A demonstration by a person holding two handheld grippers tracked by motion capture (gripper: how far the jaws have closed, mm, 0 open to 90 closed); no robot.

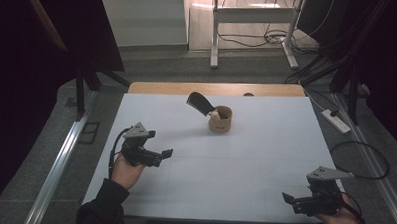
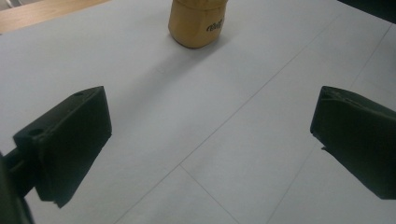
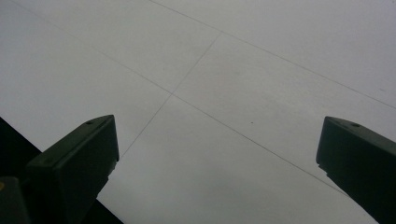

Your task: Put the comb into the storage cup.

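Observation:
A tan cup (image 1: pixel 219 120) stands upright on the white table (image 1: pixel 265 144) behind its middle, with a dark flat tool (image 1: pixel 200 102) leaning out of it to the left and a small pale thing at its rim. The cup (image 2: pixel 197 22) also shows at the top of the left gripper view, well beyond the jaws. My left gripper (image 1: pixel 166 153) is held at the table's left, pointing right, open and holding nothing (image 2: pixel 210 140). My right gripper (image 1: pixel 287 199) sits near the front right corner, open over bare table (image 3: pixel 217 163).
A wooden strip (image 1: pixel 217 88) runs along the table's far edge. Beyond it stand desk legs (image 1: pixel 215 37) and loose cables (image 1: pixel 269 39) on the floor. A power strip (image 1: pixel 336 121) lies right of the table. A metal rail (image 1: pixel 59 162) runs along the left.

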